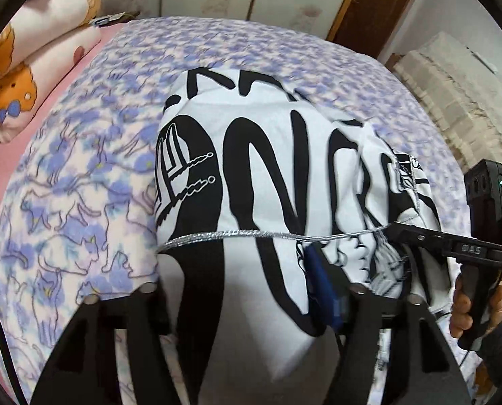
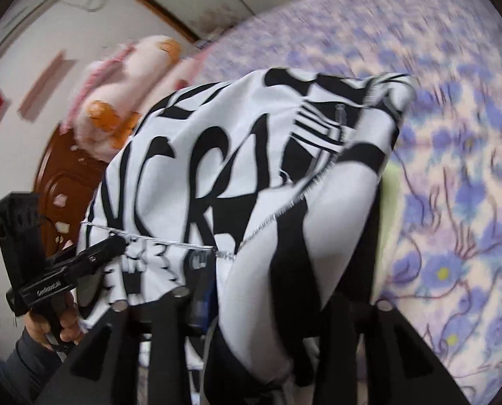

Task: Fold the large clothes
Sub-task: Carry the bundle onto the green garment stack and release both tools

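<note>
With both my left claw (image 1: 247,290) and right claw (image 2: 251,300) seemingly clenched on the garment (image 1: 268,155) above the bed (image 1: 82,175), I keep its hem taut and level.

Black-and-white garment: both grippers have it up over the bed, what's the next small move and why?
Probably lower both grippers forward to lay the garment flat on the purple floral blanket. It hangs bunched between the left gripper and right gripper, with its silver-stitched hem stretched across, unfolded.
</note>
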Motion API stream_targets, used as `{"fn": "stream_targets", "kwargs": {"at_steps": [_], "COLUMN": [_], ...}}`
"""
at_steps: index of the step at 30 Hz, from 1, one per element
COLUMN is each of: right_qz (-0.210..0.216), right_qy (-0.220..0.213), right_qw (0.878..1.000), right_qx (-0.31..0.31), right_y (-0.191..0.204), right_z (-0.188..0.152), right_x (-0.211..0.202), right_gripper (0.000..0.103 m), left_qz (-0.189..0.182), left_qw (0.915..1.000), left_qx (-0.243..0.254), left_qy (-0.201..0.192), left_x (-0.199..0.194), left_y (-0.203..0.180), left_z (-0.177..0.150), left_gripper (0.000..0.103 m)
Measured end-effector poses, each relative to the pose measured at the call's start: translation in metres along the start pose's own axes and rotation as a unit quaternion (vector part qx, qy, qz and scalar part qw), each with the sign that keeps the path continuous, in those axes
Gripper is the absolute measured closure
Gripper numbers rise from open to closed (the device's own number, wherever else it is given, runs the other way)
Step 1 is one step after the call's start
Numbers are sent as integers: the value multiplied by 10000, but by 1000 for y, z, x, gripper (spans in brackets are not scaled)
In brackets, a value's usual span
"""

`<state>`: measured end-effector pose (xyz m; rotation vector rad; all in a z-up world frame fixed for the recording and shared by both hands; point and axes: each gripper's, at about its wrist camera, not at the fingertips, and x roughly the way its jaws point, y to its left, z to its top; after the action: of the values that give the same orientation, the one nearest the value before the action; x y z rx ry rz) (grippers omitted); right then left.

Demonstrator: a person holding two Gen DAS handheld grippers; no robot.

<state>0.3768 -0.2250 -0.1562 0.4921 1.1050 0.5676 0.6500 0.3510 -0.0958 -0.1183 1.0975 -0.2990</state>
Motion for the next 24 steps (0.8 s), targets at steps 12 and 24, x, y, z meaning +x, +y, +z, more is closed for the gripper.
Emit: {"fn": "stream_targets", "kwargs": {"at_steps": [12,24], "right_qz": [-1113,-1247], "right_qy": [58,-645], "right_qw": [9911,9755], "right_qx": [-733,-1696], "right_y": [9,60], "right_z": [-29,-93], "right_x": [-68,-110], "right_gripper": [45,70], "left_qz": [472,980], "left_qw": [9969,9927], "left_qx": [-276,413], "left_qy": [-559,-566], "left_x": [-46,-72], "left_y": [3,-63], "left_z": [-16,-57], "left_gripper": [25,89]}}
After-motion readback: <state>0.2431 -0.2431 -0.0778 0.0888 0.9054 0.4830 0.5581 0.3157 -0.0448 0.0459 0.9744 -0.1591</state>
